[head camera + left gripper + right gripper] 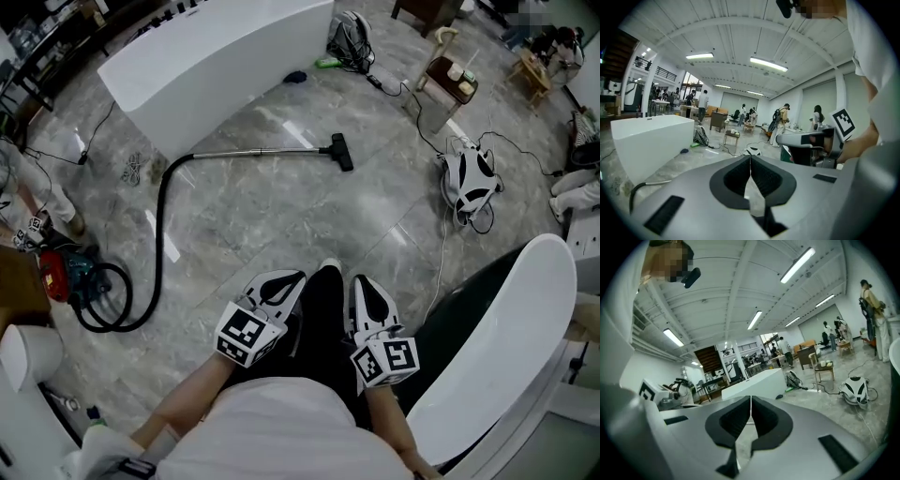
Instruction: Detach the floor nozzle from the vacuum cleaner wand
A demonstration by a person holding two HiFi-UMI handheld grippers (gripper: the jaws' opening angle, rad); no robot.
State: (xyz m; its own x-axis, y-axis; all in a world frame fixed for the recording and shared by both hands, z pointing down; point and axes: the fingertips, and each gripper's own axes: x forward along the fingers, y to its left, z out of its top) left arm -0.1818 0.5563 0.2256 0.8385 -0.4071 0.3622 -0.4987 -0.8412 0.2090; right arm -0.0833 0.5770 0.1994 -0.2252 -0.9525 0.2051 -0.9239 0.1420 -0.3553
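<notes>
In the head view a vacuum cleaner lies on the marble floor: a black floor nozzle [340, 151] sits on the end of a thin metal wand [253, 150], and a black hose [159, 216] curves down to the red and teal body [67, 274] at the left. My left gripper [281, 281] and right gripper [367, 292] are held close to my body, far short of the nozzle. Both are shut with nothing between their jaws. The left gripper view shows the shut left gripper [750, 165] and a stretch of the hose [644, 185]. The right gripper view shows the shut right gripper [750, 409].
A long white counter [216, 61] stands behind the wand. A white curved tub [506, 337] is at my right. A white and black helmet-like device [469, 180] with cables lies at the right, with a backpack [349, 39] and a wooden stool [452, 77] beyond. People stand far off.
</notes>
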